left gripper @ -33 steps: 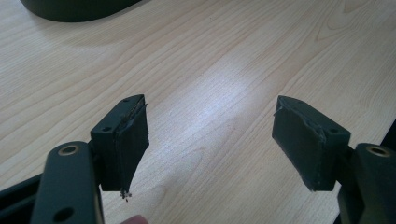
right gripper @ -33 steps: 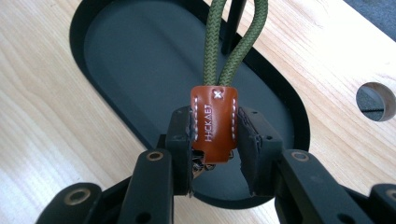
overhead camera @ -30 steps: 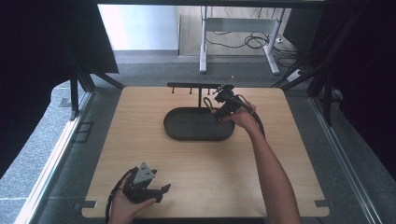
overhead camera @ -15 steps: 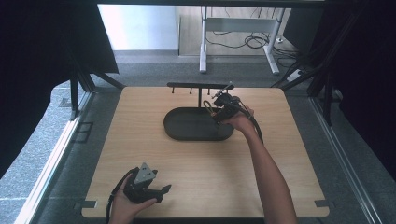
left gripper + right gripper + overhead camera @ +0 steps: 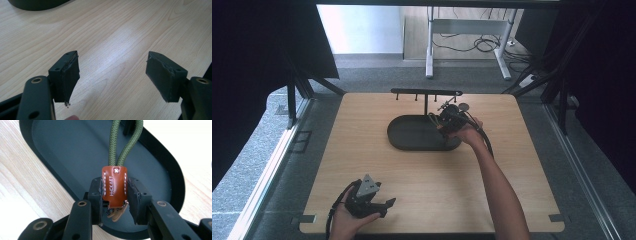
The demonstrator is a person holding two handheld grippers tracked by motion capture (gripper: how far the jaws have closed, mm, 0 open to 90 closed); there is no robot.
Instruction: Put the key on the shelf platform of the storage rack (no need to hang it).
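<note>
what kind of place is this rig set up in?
Looks like a lab or office recording bay, not a home: a bare wooden table hemmed by black curtains, grey carpet, and a desk frame with loose cables on the floor behind.

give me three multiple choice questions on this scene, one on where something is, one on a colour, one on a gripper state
1. Where is the black oval tray?
A. on the wooden table
B. on the floor
C. in the left gripper

2. What colour is the cord above the brown leather tab?
A. red
B. olive green
C. white

3. How are the left gripper's jaws?
A. shut on the tab
B. shut on nothing
C. open, nothing between them

Answers:
1 A, the tray sits on the table's far half.
2 B, the braided loop is green.
3 C, bare wood shows between the spread jaws.
</note>
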